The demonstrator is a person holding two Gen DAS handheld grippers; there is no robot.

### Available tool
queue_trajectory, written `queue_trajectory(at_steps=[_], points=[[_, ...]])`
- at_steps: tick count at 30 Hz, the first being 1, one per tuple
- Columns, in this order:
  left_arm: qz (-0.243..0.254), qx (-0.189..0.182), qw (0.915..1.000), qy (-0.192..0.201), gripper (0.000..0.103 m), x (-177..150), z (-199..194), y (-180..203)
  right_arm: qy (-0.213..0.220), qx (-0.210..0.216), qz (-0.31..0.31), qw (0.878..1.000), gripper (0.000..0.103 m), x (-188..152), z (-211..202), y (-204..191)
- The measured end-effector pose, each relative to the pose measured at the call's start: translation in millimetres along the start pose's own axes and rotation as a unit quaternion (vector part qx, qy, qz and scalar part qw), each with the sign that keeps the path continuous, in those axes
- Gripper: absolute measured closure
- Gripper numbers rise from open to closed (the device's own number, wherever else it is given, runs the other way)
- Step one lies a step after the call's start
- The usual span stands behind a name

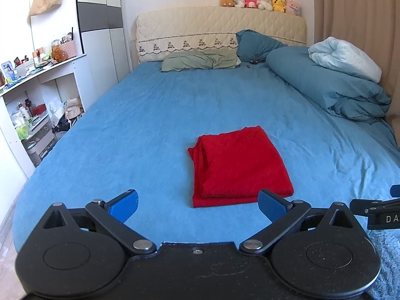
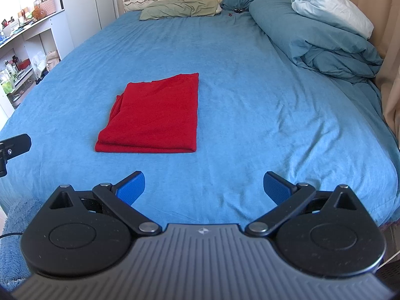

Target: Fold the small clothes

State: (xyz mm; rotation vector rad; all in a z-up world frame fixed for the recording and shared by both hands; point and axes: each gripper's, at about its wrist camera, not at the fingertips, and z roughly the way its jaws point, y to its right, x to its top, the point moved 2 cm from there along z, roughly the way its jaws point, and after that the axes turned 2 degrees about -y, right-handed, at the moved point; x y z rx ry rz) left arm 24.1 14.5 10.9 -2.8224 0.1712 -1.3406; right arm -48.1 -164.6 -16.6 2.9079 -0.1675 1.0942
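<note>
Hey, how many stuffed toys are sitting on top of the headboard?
6, in a row along the headboard's right half: brown, white, pink, white, yellow and pale pink. The right wrist view cuts them off.

A home bedroom: bed (image 1: 175, 105), pillows (image 1: 200, 61), plush toys (image 1: 260, 1) on the headboard (image 1: 212, 25).

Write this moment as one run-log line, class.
garment: red cloth folded, flat on blue bed sheet | left tool: open, empty, short of cloth | right tool: open, empty, clear of cloth
</note>
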Motion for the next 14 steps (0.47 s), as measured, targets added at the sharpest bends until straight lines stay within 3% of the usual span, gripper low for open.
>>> queue_trajectory(at_steps=[14], points=[[-0.003,-0.009,1.0,-0.001,0.0,-0.8,2.8,-0.7,-0.001,0.001,0.001,1.0,0.0,-0.3,0.0,0.4]])
